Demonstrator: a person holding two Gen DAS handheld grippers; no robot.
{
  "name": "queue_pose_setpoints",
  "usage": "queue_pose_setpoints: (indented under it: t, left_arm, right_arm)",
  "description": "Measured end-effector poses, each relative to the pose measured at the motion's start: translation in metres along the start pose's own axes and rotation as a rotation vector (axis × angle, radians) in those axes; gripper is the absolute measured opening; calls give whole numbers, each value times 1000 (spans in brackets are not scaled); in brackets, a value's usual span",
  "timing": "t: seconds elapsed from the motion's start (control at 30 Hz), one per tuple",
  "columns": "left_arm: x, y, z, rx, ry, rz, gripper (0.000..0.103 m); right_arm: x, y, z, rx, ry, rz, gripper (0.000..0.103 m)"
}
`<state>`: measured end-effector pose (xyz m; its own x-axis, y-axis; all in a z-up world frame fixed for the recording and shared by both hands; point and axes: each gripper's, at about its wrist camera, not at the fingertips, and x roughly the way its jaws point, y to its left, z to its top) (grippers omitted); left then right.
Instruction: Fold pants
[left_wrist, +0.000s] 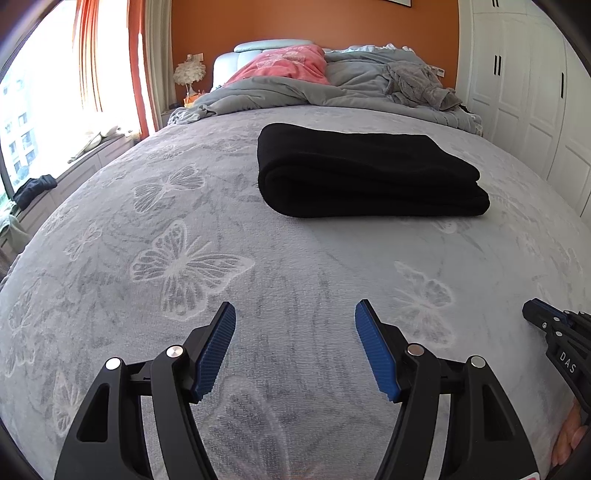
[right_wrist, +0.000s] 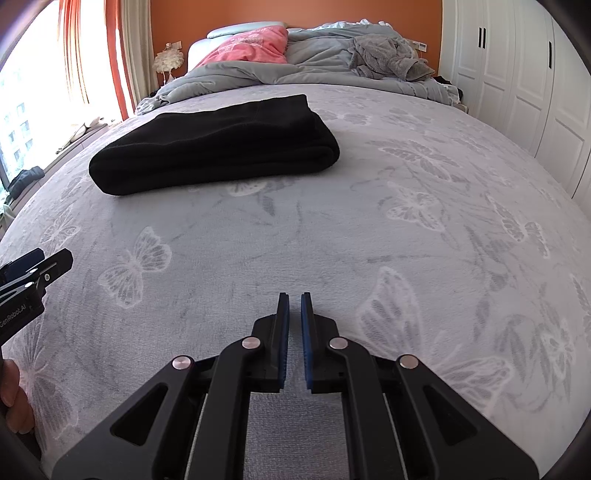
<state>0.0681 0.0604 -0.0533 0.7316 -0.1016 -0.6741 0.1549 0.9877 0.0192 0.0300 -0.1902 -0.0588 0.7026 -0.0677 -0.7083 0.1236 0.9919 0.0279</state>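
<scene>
The black pants (left_wrist: 369, 173) lie folded mid-bed (left_wrist: 258, 258), seemingly nearer its head, while left gripper (left_wrist: 295, 317) fingers gape empty and right gripper (right_wrist: 294, 299) fingers sit nearly closed, empty.

Home bedroom, made bed (left_wrist: 184, 258), rumpled duvet (left_wrist: 277, 94), white wardrobe (left_wrist: 517, 92), curtains (left_wrist: 96, 55)

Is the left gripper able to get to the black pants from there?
Probably yes: only bare bedspread lies between the open left gripper and the folded black pants.
</scene>
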Motion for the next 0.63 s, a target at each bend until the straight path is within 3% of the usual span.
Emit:
queue_pose_setpoints:
  t: [0.33,0.47,0.57,0.63]
  left_arm:
    - [-5,-3,-1,22,-35,18,65]
    - [0,-5,0,45,-11,9,64]
    - [0,-5,-1,48,-11,4,62]
    - [0,-5,-1,46,-10,7,62]
  right_arm:
    - [1,0,0,-1,2,-1,7]
    - [0,-1,0,-2,1,-2,7]
    - [-2,-1,0,-1,-8,-11,24]
    - [-4,-2,-1,-6,-17,-13,28]
